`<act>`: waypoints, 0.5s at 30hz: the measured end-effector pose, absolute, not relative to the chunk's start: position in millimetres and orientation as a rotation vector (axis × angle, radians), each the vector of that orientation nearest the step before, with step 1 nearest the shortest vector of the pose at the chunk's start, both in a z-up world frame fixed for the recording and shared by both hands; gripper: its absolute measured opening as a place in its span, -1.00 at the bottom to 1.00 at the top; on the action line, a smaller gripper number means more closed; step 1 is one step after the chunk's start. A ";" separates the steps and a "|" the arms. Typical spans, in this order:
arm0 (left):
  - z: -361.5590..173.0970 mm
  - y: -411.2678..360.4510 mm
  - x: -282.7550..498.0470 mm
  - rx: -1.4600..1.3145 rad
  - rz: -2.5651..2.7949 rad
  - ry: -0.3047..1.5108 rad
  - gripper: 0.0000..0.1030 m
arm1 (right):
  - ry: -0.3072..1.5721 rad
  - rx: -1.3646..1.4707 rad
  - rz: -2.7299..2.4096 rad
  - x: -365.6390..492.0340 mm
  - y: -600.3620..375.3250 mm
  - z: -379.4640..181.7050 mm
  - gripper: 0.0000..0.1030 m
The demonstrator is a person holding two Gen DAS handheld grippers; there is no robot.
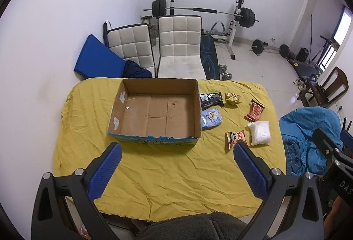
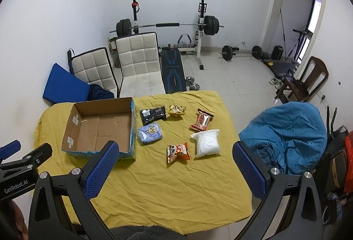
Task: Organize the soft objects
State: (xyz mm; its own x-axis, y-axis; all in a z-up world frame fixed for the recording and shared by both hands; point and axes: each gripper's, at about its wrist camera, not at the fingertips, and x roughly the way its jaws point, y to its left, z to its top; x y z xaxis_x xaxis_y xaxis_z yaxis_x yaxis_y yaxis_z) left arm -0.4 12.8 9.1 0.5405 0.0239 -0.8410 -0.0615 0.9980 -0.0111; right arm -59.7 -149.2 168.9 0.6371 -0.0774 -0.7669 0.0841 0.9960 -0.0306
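Observation:
An open, empty cardboard box [image 1: 154, 107] [image 2: 99, 129] stands on the yellow tablecloth [image 1: 165, 173] [image 2: 165, 184]. To its right lie several soft packets: a black one [image 1: 211, 99] [image 2: 153, 114], a pale blue one [image 1: 211, 118] [image 2: 150, 135], a yellow one [image 1: 232, 98] [image 2: 176, 110], a red one [image 1: 254, 110] [image 2: 201, 122], an orange panda one [image 1: 235, 139] [image 2: 177, 151] and a white pouch [image 1: 260, 133] [image 2: 207, 143]. My left gripper [image 1: 176, 171] is open and empty above the near table, before the box. My right gripper [image 2: 176, 171] is open and empty, held above the near table in front of the packets.
Two white padded chairs [image 1: 178, 45] [image 2: 139, 63] stand behind the table. A blue cloth-covered seat [image 1: 308, 138] [image 2: 284, 136] is to the right. A barbell rack [image 1: 236, 19] [image 2: 203, 25], a blue mat [image 1: 97, 59] and a wooden chair [image 2: 304, 81] fill the room behind.

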 end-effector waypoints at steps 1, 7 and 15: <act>7.4 10.2 3.3 -0.037 0.043 1.004 1.00 | 0.881 0.014 -0.101 -57.3 -153.5 166.3 1.00; -12.3 -10.3 33.9 -0.008 -0.006 1.033 1.00 | 0.954 0.063 -0.174 -28.7 -198.0 134.4 1.00; -76.6 -60.9 108.1 0.070 -0.104 1.141 1.00 | 1.104 0.117 -0.217 35.1 -271.1 64.1 1.00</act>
State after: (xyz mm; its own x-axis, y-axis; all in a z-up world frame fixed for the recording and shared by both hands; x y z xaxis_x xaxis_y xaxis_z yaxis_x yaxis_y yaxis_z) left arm 108.1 -60.9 -76.6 0.4127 -0.0469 -0.9097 0.1188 0.9929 0.0027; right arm 35.1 -271.1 64.1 0.4317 -0.1152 -0.8947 0.2313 0.9728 -0.0136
